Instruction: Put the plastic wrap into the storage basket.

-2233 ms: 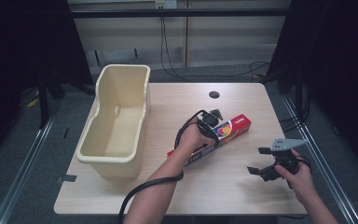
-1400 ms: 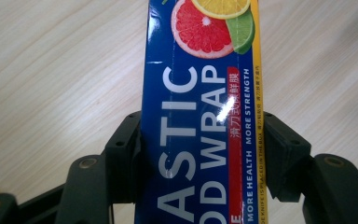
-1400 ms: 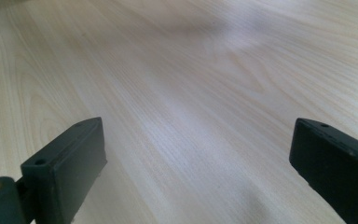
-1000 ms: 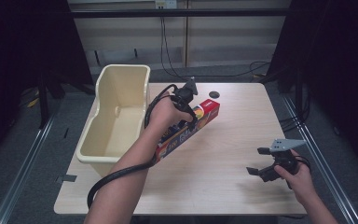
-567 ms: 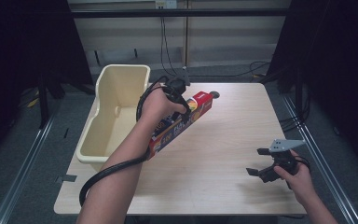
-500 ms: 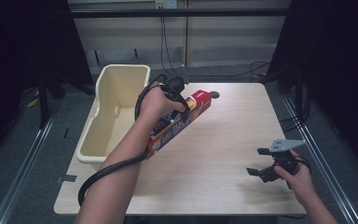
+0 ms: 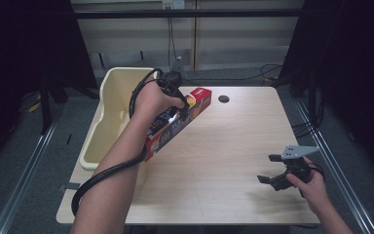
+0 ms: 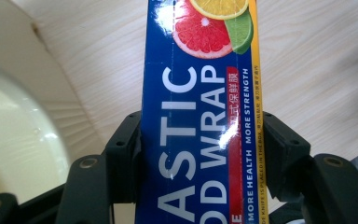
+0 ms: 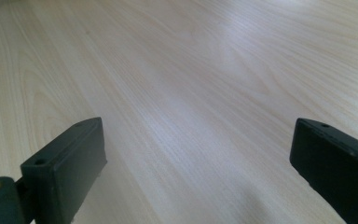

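Since the earlier frame, the plastic wrap box (image 7: 175, 123) has been carried toward upper left in the high view, beside the cream bin (image 7: 108, 113), clamped by the left gripper (image 7: 181, 108). At lower right, the right gripper (image 7: 271, 168) is seen with jaws spread. In the left gripper view, the box (image 8: 198, 116) is squeezed between both jaws. In the right gripper view, bare table (image 9: 191, 84) is seen between separated jaws.
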{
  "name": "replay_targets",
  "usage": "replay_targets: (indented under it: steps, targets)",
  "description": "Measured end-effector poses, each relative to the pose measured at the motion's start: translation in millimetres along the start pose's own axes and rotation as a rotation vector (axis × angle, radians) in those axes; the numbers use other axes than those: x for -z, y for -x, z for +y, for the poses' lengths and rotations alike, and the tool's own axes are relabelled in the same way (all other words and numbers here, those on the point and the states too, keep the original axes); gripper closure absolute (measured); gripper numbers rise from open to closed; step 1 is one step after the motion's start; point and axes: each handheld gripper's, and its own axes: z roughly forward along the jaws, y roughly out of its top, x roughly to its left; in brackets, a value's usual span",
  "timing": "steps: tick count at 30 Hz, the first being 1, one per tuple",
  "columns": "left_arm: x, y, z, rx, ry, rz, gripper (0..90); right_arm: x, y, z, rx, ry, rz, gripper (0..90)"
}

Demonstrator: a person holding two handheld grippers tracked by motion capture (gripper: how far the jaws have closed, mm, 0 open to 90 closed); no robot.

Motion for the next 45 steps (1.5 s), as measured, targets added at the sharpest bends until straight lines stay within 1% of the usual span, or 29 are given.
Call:
replay_targets:
  steps: [2,3,4,5,6,7,9,11,12,17,19,20,21,22,23,24,27,29,30,31,33,34,35,37,39,40,41,43,45]
  targets:
    - [3.6,-1.2,-0.8,0.019,0.009,0.003,40.6,-0.8,-0.4,0.0,0.006,-0.001,-0.003,3.3]
    - [3.6,-1.2,-0.8,0.019,0.009,0.003,40.6,-0.8,-0.4,0.0,0.006,-0.001,-0.003,3.3]
    - [8.1,-2.8,-1.5,0.018,0.01,0.008,40.7,-1.4,-0.5,0.2,0.006,-0.004,-0.001,3.3]
    - [8.1,-2.8,-1.5,0.018,0.01,0.008,40.6,-1.4,-0.5,0.2,0.006,-0.004,-0.001,3.3]
    - [13.5,-4.5,-2.7,0.018,0.015,0.009,40.6,-2.5,-0.8,0.1,0.008,-0.01,-0.001,3.3]
    - [13.5,-4.5,-2.7,0.018,0.015,0.009,40.6,-2.5,-0.8,0.1,0.008,-0.01,-0.001,3.3]
    - [17.7,-7.1,-4.0,0.036,0.028,-0.002,40.7,-3.6,-1.3,0.0,0.014,-0.014,0.002,3.3]
    - [19.9,-8.8,-4.7,0.042,0.03,0.005,40.6,-3.7,-1.5,0.2,0.012,-0.017,0.009,3.3]
    - [21.9,-9.8,-5.4,0.052,0.034,0.016,40.6,-3.8,-1.4,0.3,0.013,-0.016,0.011,3.3]
    - [27.3,-13.2,-7.3,0.058,0.04,0.017,40.7,-3.4,-1.6,0.4,0.012,-0.014,0.008,3.3]
    - [31.6,-14.7,-8.8,0.076,0.046,0.016,40.7,-3.6,-1.8,0.6,0.013,-0.013,0.005,3.2]
    - [33.1,-16.6,-9.0,0.074,0.042,0.019,40.7,-3.6,-1.8,0.8,0.014,-0.014,0.008,3.3]
    - [33.1,-16.6,-9.0,0.074,0.042,0.019,40.7,-3.6,-1.8,0.8,0.014,-0.014,0.008,3.3]
    - [34.5,-18.3,-10.3,0.089,0.049,0.017,40.7,-4.1,-2.1,0.9,0.015,-0.015,0.004,3.3]
    - [34.5,-18.3,-10.3,0.089,0.049,0.017,40.7,-4.1,-2.1,0.9,0.015,-0.015,0.004,3.3]
    - [36.5,-20.3,-11.3,0.1,0.055,0.015,40.7,-5.1,-2.6,0.7,0.019,-0.02,0.001,3.3]
    - [39.4,-23.0,-12.0,0.11,0.059,0.019,40.8,-5.1,-3.0,0.7,0.022,-0.022,0.002,3.3]
    - [43.7,-26.0,-13.1,0.127,0.066,0.024,40.7,-4.6,-2.6,0.9,0.02,-0.019,0.0,3.3]
    - [45.6,-27.4,-13.4,0.123,0.061,0.031,40.7,-4.5,-2.5,0.9,0.016,-0.02,0.002,3.3]
    - [46.4,-28.0,-13.7,0.132,0.066,0.032,40.8,-4.5,-2.6,0.8,0.017,-0.021,0.002,3.3]
    - [48.1,-29.4,-13.8,0.133,0.06,0.036,40.7,-5.1,-2.7,0.7,0.019,-0.021,0.004,3.3]
    - [50.2,-30.8,-14.7,0.153,0.071,0.033,40.8,-5.0,-3.1,0.7,0.022,-0.025,-0.003,3.3]
    - [51.2,-32.3,-15.0,0.15,0.073,0.033,40.7,-5.2,-3.2,0.7,0.021,-0.026,0.0,3.3]
    - [52.7,-33.8,-15.7,0.162,0.073,0.031,40.7,-5.1,-3.4,0.7,0.021,-0.023,0.004,3.3]
    - [54.1,-35.5,-16.1,0.16,0.073,0.041,40.8,-4.5,-3.1,0.9,0.019,-0.024,0.004,3.4]
    - [54.6,-35.6,-16.3,0.17,0.085,0.041,40.8,-4.4,-3.1,0.8,0.019,-0.024,0.003,3.3]
    - [55.7,-35.9,-16.5,0.178,0.084,0.038,40.8,-4.2,-3.1,0.8,0.018,-0.024,0.002,3.4]
    - [57.0,-37.5,-16.9,0.171,0.083,0.039,40.8,-4.3,-3.3,0.8,0.019,-0.023,0.003,3.4]
    - [58.4,-38.1,-17.5,0.186,0.087,0.037,40.8,-5.0,-3.9,0.8,0.021,-0.023,0.003,3.4]
